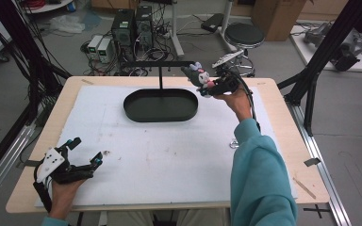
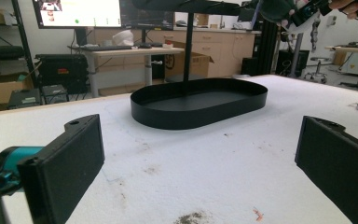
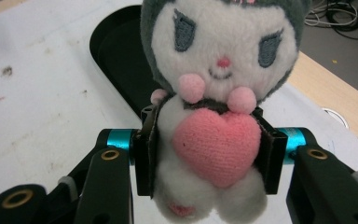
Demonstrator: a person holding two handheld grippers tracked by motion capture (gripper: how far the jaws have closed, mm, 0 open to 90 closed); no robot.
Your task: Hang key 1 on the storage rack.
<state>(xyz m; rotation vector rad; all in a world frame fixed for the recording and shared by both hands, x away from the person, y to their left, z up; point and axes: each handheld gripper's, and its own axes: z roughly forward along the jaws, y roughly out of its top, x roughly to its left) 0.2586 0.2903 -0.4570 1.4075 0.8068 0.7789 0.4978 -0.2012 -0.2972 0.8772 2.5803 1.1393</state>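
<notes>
1. Plush toy (image 3: 214, 107): one small stuffed character with a white face, a dark grey hood, grey slanted eyes, a tiny pink nose and a thin stitched mouth. Two pink pom-pom paws sit under the chin, and a pink knitted heart covers the white belly. Two rounded white feet hang at the bottom, one showing a pink sole.

2. Where it is: the right gripper (image 3: 209, 163) grasps the toy, its two black jaws pressing the body from either side at the level of the heart. In the high view the toy (image 1: 199, 75) is held up in the air, above the far right part of the table (image 1: 283, 155), just beside the right end of the tray (image 1: 160, 116) and close to the end of the black crossbar (image 1: 155, 63).

3. Left gripper (image 1: 86, 151): one, resting low at the near left of the white mat (image 1: 169, 155), jaws spread wide apart with nothing between them.

4. Count of things: one oval black tray with one thin upright post (image 1: 160, 77) rising from it to the crossbar; one white mat on the wooden table; one small metal ring (image 1: 234, 144) lying on the mat near the teal sleeve (image 1: 259, 179); two grippers, each in one hand.
</notes>
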